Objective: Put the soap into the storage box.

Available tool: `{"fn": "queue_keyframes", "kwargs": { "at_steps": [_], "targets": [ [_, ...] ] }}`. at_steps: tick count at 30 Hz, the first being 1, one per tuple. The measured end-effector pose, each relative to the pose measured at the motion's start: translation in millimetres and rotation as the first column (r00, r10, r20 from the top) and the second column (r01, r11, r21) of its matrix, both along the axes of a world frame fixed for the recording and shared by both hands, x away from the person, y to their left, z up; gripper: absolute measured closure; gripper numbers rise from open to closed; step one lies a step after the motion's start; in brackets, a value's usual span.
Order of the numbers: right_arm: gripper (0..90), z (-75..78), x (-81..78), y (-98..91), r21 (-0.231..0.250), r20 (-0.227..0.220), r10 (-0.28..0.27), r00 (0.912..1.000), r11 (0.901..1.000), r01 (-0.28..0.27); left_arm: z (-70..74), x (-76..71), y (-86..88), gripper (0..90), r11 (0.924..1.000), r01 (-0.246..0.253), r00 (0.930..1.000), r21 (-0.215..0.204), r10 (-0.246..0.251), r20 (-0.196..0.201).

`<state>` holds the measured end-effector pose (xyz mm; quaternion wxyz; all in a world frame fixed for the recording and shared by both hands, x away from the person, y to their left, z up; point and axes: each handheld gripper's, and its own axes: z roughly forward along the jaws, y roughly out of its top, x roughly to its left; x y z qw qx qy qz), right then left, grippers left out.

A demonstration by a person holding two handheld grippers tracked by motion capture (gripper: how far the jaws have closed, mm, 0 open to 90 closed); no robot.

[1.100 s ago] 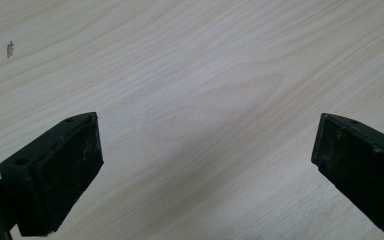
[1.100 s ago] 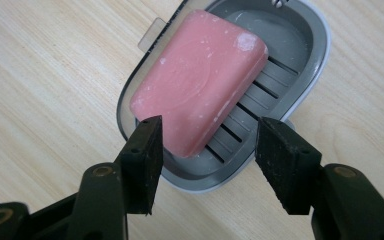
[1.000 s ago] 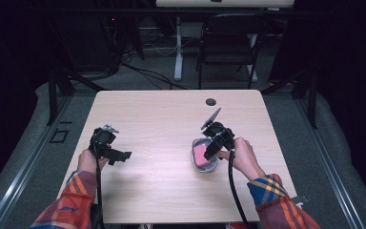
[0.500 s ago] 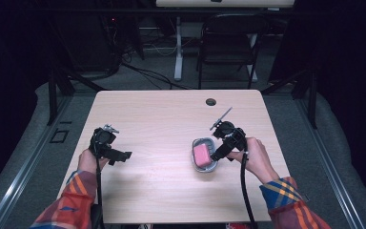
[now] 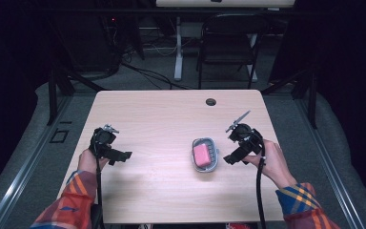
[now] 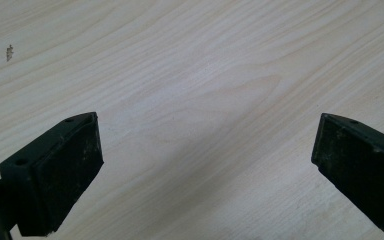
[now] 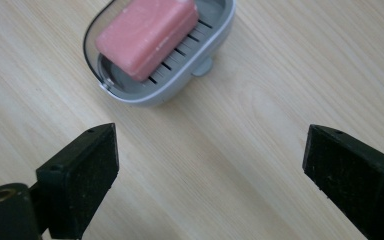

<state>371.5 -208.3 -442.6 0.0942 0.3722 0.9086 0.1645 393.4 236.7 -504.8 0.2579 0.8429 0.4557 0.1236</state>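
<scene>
A pink bar of soap (image 5: 200,154) (image 7: 147,35) lies in a grey soap dish (image 5: 213,155) (image 7: 190,70) on the wooden table (image 5: 162,124), right of centre. My right gripper (image 5: 232,158) (image 7: 207,177) hovers just right of the dish, open, with bare wood between its jaws. At the table's left side my left gripper (image 5: 120,156) (image 6: 205,165) is also open, over bare wood with nothing between its fingers.
A round cable hole (image 5: 211,101) sits near the table's far edge. A folding chair (image 5: 228,43) and desk legs (image 5: 177,47) stand beyond the table. Wide bare wood lies between the two grippers.
My right gripper has drawn back to the right, off the soap dish, leaving the dish and soap on the table. The left gripper has stayed put.
</scene>
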Motion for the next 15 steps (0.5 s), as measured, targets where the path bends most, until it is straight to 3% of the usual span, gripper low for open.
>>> {"fn": "queue_keyframes", "kwargs": {
  "at_steps": [8, 15],
  "targets": [
    [5.2, -6.3, -8.3, -28.6, -0.027, 0.012, -0.024, 0.9996, 0.9993, 0.024, -0.3, 0.1, -0.5, 0.0, 1.0000, 0.005, 1.0000, 0.002, -0.005, -0.002],
    [2.9, -20.9, -15.1, -50.9, -0.048, 0.012, -0.062, 0.9980, 0.9969, 0.062, -0.5, 0.1, -0.8, 0.0, 0.9999, 0.011, 0.9999, 0.002, -0.011, -0.002]
  ]
}}
